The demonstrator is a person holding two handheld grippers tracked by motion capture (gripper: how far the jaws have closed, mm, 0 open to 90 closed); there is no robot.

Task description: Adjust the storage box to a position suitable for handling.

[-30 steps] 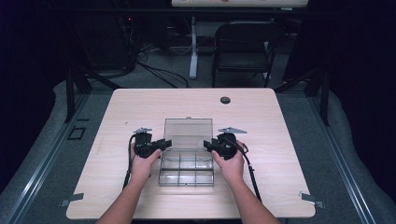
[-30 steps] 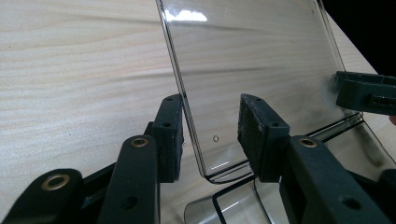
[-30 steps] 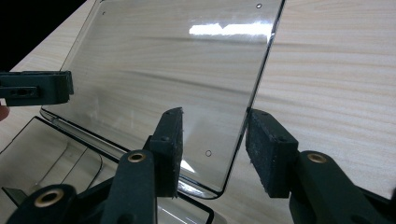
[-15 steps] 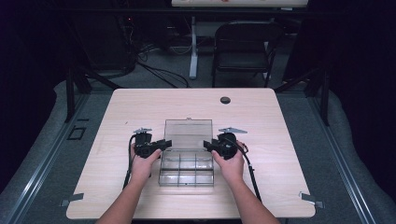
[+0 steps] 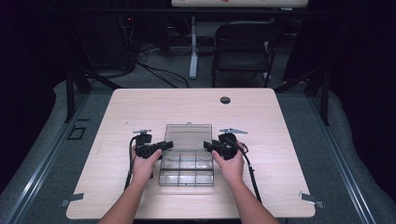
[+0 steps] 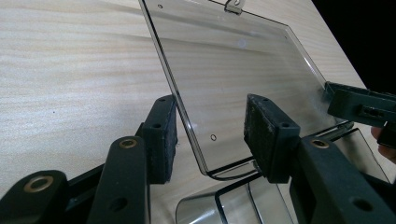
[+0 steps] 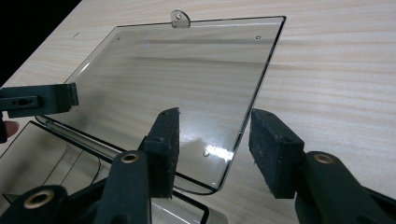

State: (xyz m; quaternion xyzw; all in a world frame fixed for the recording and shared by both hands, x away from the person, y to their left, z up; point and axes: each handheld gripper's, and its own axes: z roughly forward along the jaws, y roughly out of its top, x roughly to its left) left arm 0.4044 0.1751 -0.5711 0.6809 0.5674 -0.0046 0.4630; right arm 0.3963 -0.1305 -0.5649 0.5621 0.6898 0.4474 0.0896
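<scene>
- Hands are working a clear plastic organiser box (image 5: pixel 187 168) at the near middle of the worktop (image 5: pixel 280 140), its hinged lid (image 5: pixel 188 136) standing open and leaning toward the far side.
- Left tongs (image 5: pixel 164 145) are straddling the lid's left edge near the hinge, pads (image 6: pixel 163 135) set apart on either side of the thin pane and, by the gap showing in the left gripper view, not yet pinching it.
- Right tongs (image 5: pixel 208 146) are mirroring that at the lid's right edge, likewise parted around the pane with nothing clamped, as the right gripper view is showing.
- Judging by its look, the box is handling as a light, stiff and brittle shell: smooth, glossy plastic that is likely to be slipping between the pads unless gripped squarely, and likely to be cracking at the hinge if twisted.
- Best purchase is appearing to be the two side edges of the lid close to the hinge, held evenly from both sides so the pane is not flexing; the small latch tab (image 7: pixel 180 18) at the lid's far edge is offering another hold.
- Count: one box with one lid, two tongs, two hands, one dark round grommet (image 5: pixel 225 100) at the far side of the worktop, and one folding chair (image 5: pixel 243 46) standing beyond it.
- Compartments inside the box are looking empty, though the exact number of dividers is hard to tell.
</scene>
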